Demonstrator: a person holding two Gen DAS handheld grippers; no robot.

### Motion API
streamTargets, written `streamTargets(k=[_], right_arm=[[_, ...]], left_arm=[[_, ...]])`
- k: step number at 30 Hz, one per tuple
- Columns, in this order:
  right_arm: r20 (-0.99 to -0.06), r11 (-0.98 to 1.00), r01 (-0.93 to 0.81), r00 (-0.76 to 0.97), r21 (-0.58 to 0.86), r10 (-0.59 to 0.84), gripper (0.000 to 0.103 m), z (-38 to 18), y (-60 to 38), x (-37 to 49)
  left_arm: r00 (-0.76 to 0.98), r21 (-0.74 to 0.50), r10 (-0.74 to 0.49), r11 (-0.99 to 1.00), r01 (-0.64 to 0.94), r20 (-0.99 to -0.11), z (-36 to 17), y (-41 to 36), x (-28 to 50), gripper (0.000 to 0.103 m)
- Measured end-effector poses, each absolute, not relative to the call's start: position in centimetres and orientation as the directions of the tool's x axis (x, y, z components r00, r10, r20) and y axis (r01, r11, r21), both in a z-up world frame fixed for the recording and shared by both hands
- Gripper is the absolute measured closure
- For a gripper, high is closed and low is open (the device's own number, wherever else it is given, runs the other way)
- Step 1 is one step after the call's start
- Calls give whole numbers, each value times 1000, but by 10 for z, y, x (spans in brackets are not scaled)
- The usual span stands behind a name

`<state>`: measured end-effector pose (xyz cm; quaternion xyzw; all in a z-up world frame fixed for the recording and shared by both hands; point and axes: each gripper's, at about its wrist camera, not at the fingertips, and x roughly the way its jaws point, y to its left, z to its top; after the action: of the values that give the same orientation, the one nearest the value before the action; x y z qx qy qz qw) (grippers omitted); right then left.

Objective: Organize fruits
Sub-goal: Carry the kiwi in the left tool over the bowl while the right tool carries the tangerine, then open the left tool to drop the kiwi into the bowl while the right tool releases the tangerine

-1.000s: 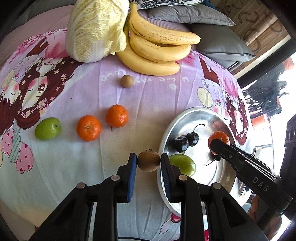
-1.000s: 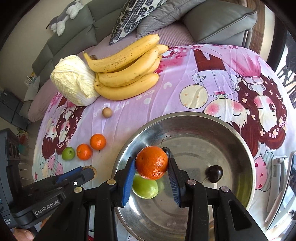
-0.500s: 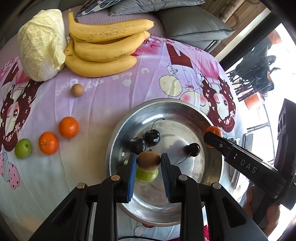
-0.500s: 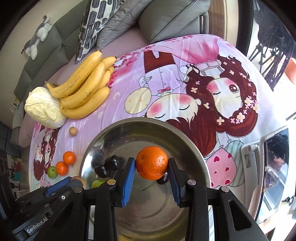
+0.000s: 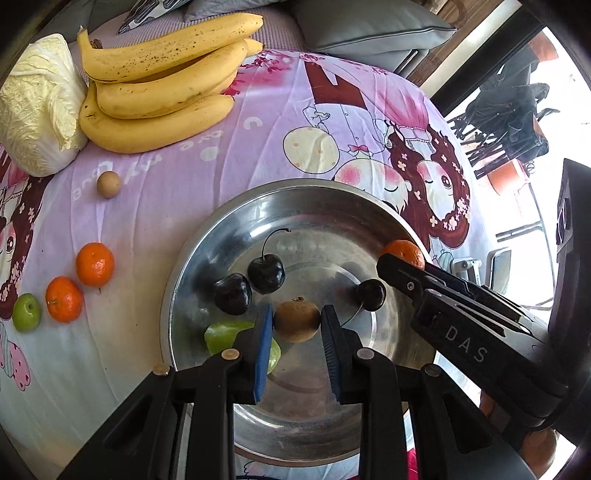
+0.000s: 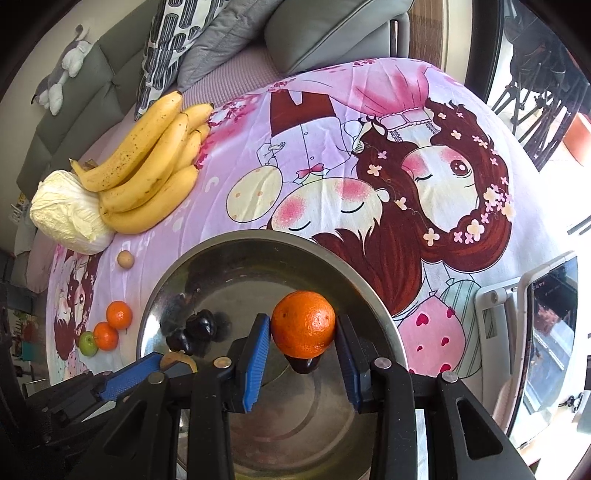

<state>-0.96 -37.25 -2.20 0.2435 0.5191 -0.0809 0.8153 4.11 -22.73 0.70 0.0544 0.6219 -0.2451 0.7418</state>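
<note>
My left gripper (image 5: 296,320) is shut on a small brown round fruit (image 5: 296,320) and holds it over the steel bowl (image 5: 207,236). In the bowl lie three dark cherries (image 5: 266,274) and a green fruit (image 5: 221,334). My right gripper (image 6: 303,325) is shut on an orange (image 6: 303,324) above the bowl's right side (image 6: 373,295); it also shows in the left wrist view (image 5: 404,253). On the cloth to the left lie two oranges (image 5: 95,264), a green apple (image 5: 26,312) and another small brown fruit (image 5: 108,183).
A bunch of bananas (image 5: 159,85) and a cabbage (image 5: 37,107) lie at the far left of the cartoon-print cloth (image 5: 332,122). Grey cushions (image 6: 325,33) are behind. A white stand (image 6: 517,295) is at the right edge.
Both grippers have moved right over the bowl with their fruits. The left one went from the cloth beside the bowl to above its middle; the right one shifted toward the bowl's right rim.
</note>
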Motion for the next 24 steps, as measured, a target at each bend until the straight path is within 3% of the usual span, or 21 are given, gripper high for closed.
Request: streamTargets(k=[24], right_arm=[[-887, 884, 367, 449, 291, 105, 64, -25, -363, 4]], left_arm=[[72, -202, -251, 892, 404, -965, -17, -231, 49, 75]])
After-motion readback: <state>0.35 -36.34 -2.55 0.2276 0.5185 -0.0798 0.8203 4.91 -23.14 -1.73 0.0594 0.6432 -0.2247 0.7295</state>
